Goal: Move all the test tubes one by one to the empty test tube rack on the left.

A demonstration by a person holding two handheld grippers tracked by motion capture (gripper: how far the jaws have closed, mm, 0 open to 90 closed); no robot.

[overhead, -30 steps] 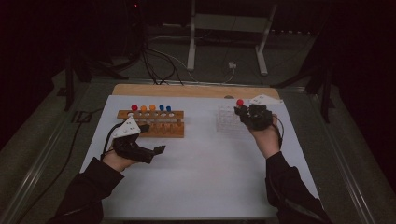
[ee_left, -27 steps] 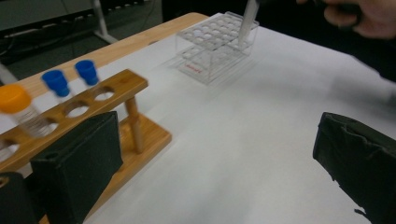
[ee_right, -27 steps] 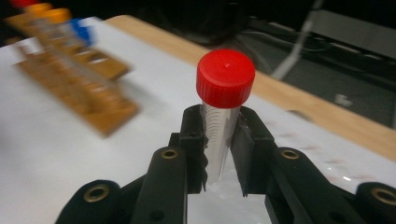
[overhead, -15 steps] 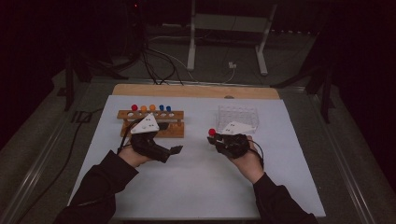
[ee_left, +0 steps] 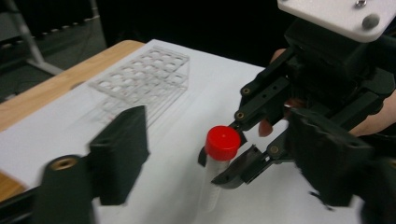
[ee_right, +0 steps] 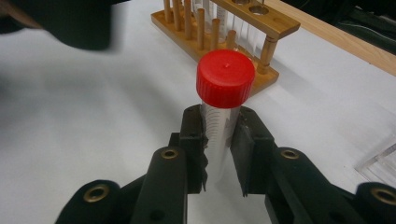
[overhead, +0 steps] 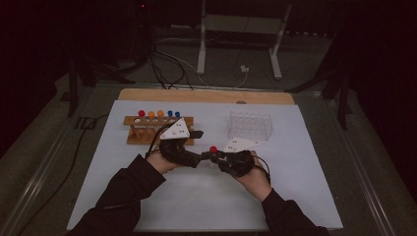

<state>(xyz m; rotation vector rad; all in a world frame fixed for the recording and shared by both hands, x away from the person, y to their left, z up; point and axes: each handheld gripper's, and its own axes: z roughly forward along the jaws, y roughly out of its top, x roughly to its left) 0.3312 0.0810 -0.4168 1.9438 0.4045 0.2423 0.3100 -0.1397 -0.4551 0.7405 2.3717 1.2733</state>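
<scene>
A red-capped tube (ee_right: 223,116) stands upright just below the middle of the white mat (overhead: 305,196), clamped in the right gripper (ee_right: 218,140). In the right gripper view its two black jaws press on the clear, graduated body just under the red cap (ee_right: 225,77), one at nine o'clock of the tube and one at three o'clock. In the high view the cap shows as a small red dot between the two hands, at about twelve o'clock from the meeting point of the grippers.

The left gripper (ee_left: 210,154) faces the tube from its nine o'clock side in the high view. In the left gripper view its jaws stand apart, one on either side of the tube with a gap on both sides; they have just been closing, with the tube between them but not yet touched.

A wooden rack (overhead: 135,130) sits at about ten o'clock from the tube, near the mat's far left, holding capped tubes in red, orange and blue. A clear plastic rack (overhead: 250,125) stands at about one o'clock from the tube, well apart from the wooden one. Beyond the mat, at twelve o'clock, runs the tabletop's wooden edge (overhead: 206,96). The person's dark sleeves (overhead: 123,196) come in from six o'clock.
</scene>
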